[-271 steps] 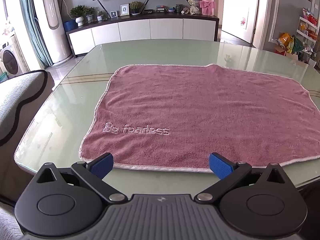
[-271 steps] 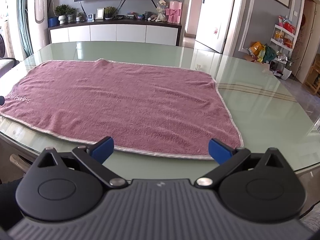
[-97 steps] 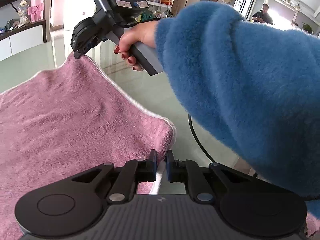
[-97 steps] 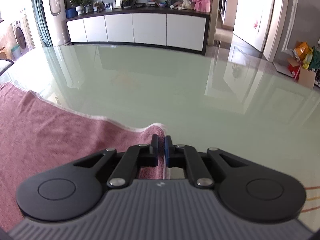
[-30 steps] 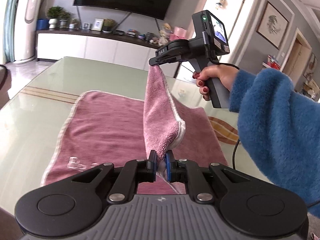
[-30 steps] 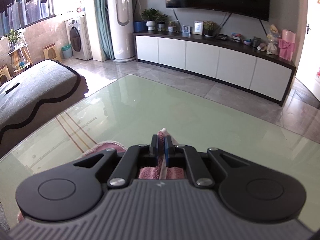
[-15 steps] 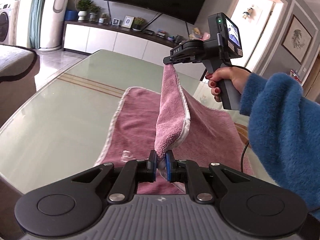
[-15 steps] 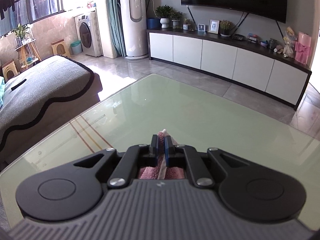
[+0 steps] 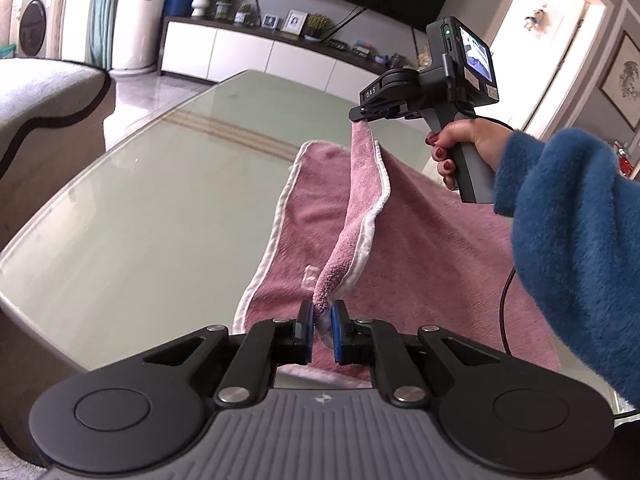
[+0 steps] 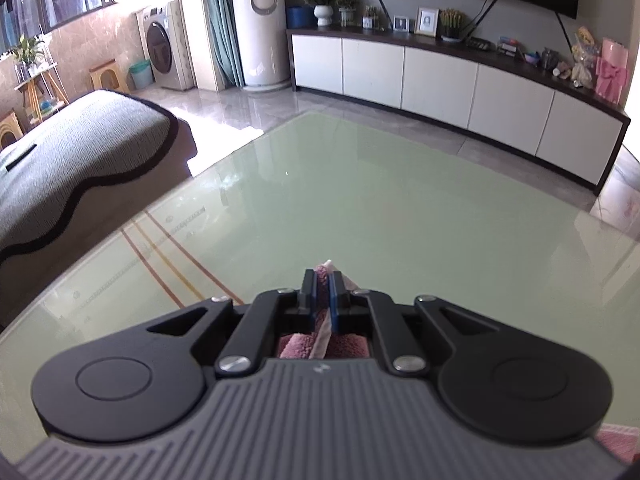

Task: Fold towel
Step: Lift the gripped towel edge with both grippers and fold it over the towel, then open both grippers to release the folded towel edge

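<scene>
The pink terry towel with a white hem [image 9: 420, 240] lay partly spread on the pale green glass worktop [image 9: 160, 208], with one edge lifted off the surface and strung between the two grippers. The left gripper [image 9: 322, 330] sat low over the near edge of the worktop, its blue pads clamped on a bunched corner of the towel that rose straight out from between them. From there the white-hemmed edge climbed up and away to the right gripper [image 9: 362, 114], which was held higher over the worktop by a hand [image 9: 460, 144] in a fluffy blue sleeve [image 9: 576, 248]; its jaws were pinched together on the far corner of that same edge. In the right wrist view the right gripper [image 10: 323, 284] showed the same grip, its pads closed on a thin fold of pink cloth whose white hem tip poked out just past the fingertips, above bare glass. Under the raised edge, the rest of the towel lay flat on the worktop, its left hem running along the glass.
</scene>
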`<state>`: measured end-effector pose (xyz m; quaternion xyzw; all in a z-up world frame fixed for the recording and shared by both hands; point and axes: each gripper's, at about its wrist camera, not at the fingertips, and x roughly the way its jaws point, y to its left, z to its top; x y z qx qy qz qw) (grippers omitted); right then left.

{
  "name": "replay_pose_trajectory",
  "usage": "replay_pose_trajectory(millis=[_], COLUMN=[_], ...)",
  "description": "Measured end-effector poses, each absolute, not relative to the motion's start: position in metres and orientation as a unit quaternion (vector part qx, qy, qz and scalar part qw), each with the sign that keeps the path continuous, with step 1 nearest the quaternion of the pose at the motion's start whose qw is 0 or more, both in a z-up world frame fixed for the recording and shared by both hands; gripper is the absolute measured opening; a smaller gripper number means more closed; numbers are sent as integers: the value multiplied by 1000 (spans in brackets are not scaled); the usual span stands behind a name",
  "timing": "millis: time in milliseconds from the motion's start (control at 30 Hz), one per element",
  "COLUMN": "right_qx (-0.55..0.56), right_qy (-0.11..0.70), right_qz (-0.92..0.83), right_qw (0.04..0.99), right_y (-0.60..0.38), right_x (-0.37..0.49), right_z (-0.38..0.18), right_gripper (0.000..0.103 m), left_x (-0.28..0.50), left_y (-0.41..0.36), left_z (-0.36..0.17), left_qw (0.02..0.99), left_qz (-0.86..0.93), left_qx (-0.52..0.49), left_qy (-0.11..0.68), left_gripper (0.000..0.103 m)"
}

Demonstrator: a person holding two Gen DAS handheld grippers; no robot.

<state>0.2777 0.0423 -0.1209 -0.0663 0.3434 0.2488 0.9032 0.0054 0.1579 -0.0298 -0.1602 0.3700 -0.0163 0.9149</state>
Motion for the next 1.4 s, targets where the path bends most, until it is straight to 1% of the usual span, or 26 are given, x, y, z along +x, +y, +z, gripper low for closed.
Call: replay_pose_trajectory(millis=[367, 467, 533, 667, 767, 933, 1067, 1200, 1267, 1400], right_qx=[-49, -40, -41, -53, -48, -57, -69, -70, -59, -42], right_qy=[355, 355, 349, 335, 326, 314, 314, 329, 346, 379], right_qz=[236, 240, 242, 249, 255, 253, 243, 226, 209, 177], right_qw=[903, 902, 904, 907, 909, 914, 915, 914, 913, 907], right_y=[56, 59, 62, 64, 56, 29, -5, -44, -75, -123], right_x=[283, 283, 280, 272, 264, 242, 219, 191, 169, 131], right_z=[-134, -131, -128, -117, -106, -88, -80, -80, -85, -101], right_gripper=[9, 17, 33, 33, 31, 30, 30, 30, 30, 30], left_x=[-1, -3, -6, -14, -18, -18, -11, -2, 1, 6], left_y=[160, 159, 157, 157, 159, 161, 160, 159, 159, 162], left_z=[-34, -34, -32, -30, -26, -15, -4, -2, -2, -7], left_qw=[909, 908, 907, 907, 909, 915, 922, 921, 919, 913], left_qz=[-6, -1, 3, 19, 27, 28, 20, 9, 1, -5], left_qx=[-164, -167, -167, -165, -160, -145, -121, -108, -105, -98], left_qy=[383, 385, 387, 388, 385, 376, 368, 375, 381, 395], left_gripper=[11, 12, 13, 13, 15, 20, 37, 49, 50, 50])
